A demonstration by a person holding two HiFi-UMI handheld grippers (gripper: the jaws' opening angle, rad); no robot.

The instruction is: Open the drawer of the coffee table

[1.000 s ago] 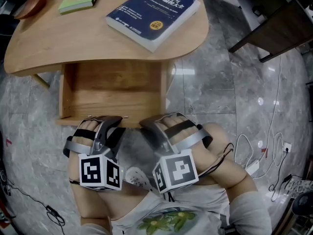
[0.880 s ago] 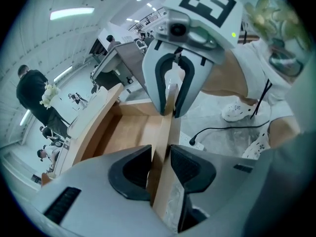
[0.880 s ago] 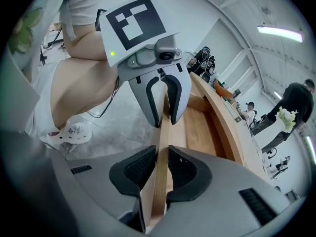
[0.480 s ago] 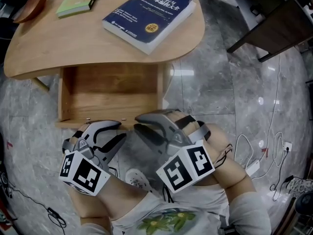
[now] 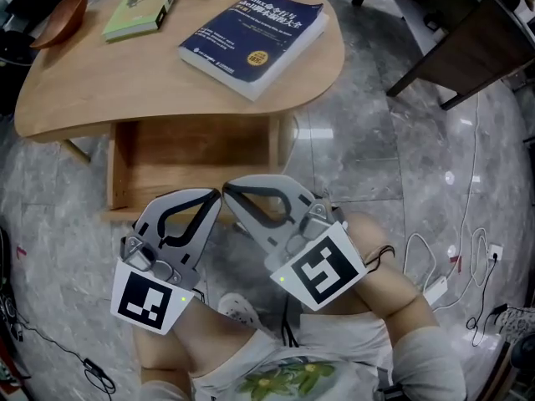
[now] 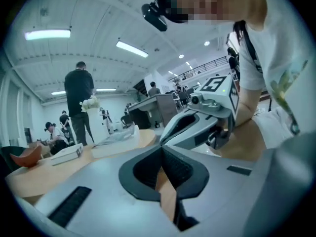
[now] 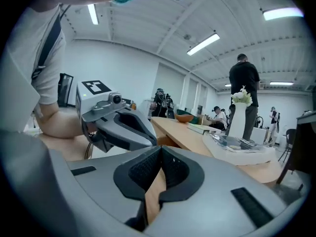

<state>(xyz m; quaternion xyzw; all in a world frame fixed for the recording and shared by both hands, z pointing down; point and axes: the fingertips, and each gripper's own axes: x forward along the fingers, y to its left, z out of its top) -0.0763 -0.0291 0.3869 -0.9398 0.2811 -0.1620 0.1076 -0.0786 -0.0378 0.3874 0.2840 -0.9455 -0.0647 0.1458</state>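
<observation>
Wooden drawer (image 5: 192, 153) stands pulled out on the near side of the coffee table (image 5: 125, 82).
It looks stiff, empty, probably light and easy-sliding; its near front board is the place to grip. Left claw (image 5: 215, 196) and right claw (image 5: 228, 190) have just been closing and are clenched on nothing, close by that board.

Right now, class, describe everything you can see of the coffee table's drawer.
The drawer is a shallow open-topped box of pale wood, pulled out from under the tabletop towards the person, nothing inside. The left gripper and right gripper, jaws just closed on nothing, hide part of its front edge.
</observation>
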